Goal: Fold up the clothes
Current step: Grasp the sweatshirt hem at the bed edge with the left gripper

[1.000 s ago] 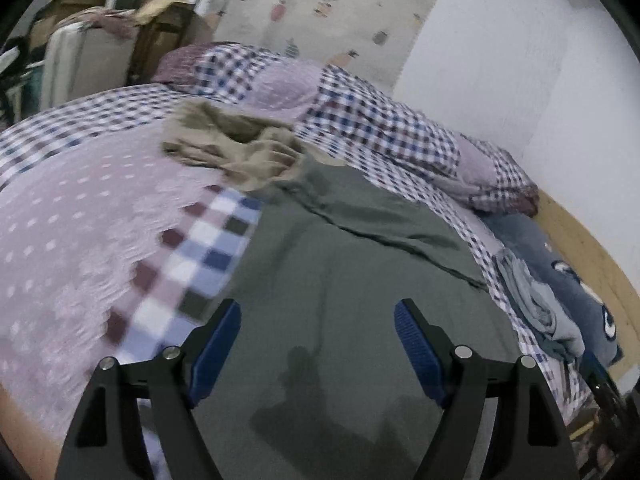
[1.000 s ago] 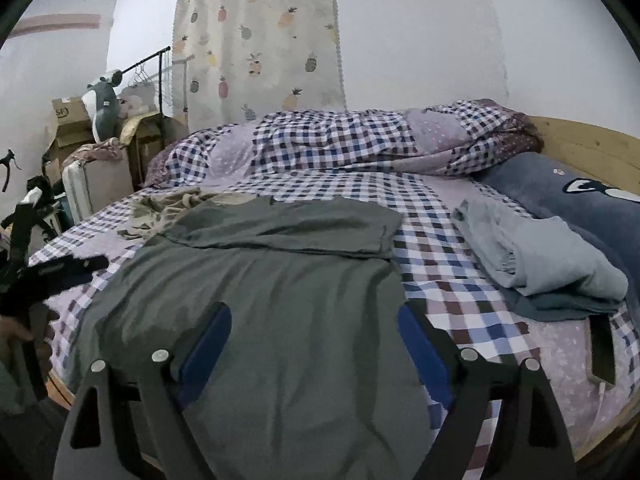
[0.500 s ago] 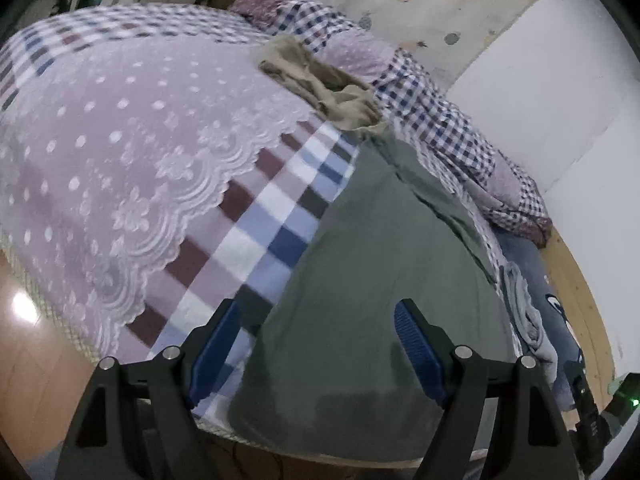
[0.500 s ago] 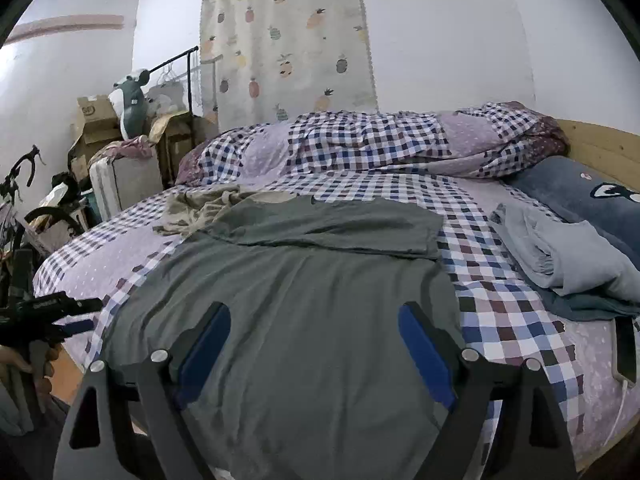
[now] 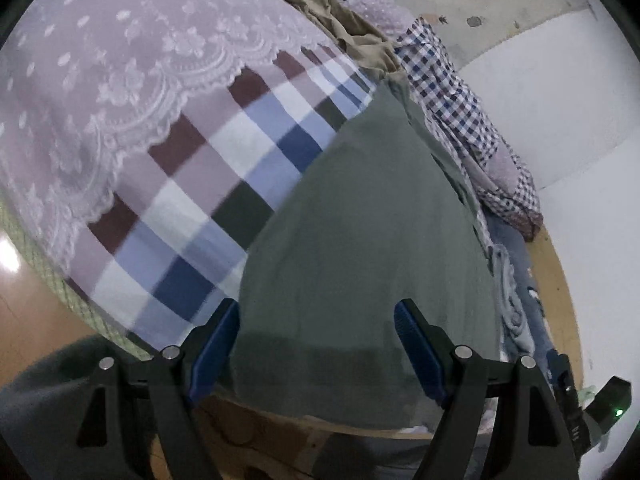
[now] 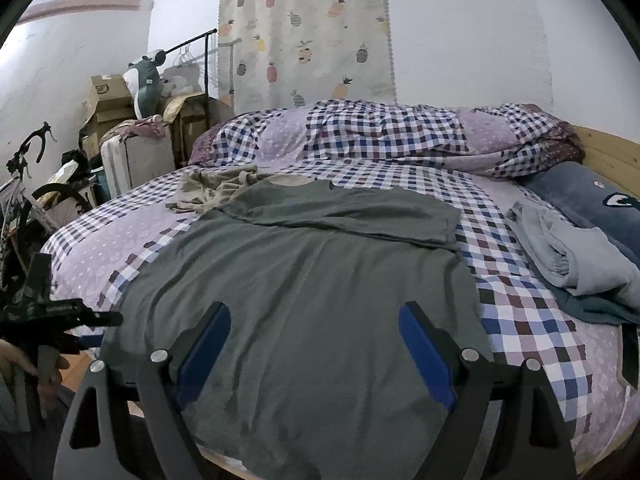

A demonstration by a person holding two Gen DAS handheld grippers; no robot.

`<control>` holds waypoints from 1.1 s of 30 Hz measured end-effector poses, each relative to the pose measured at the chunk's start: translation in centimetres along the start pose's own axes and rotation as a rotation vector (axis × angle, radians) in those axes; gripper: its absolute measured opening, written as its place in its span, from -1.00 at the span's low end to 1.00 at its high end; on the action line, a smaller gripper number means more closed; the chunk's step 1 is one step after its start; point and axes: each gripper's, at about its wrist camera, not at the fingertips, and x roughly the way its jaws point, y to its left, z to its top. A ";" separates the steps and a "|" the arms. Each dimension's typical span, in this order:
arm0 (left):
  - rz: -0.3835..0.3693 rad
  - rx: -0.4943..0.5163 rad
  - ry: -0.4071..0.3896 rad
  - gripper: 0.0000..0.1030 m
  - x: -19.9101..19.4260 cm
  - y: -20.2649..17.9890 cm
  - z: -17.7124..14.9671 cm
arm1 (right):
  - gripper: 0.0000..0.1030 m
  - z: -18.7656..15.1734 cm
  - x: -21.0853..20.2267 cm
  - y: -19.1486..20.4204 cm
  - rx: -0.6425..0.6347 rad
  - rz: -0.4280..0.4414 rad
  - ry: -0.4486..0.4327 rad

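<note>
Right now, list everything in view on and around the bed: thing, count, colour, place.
T-shirt: one, grey-green, spread flat on the bed, sleeves folded in at the far end.
Crumpled garment: one, khaki, beyond the T-shirt's far left corner.
Folded clothes: one pile, pale grey-blue, right of the T-shirt.
Bedsheet: one, lilac with checks, under everything.
Duvet: one, checked, bunched along the far edge.
Pillow: one, dark blue, far right.
Curtain: one, cream with pineapples, on the wall.
Boxes: several, brown, left corner.
Left gripper: open, over the T-shirt's near hem.
Right gripper: open, above the T-shirt.
</note>
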 end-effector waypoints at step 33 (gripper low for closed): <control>-0.217 -0.261 -0.108 0.54 -3.2 1.2 -2.7 | 0.73 -5.4 2.2 13.0 -0.486 0.161 0.038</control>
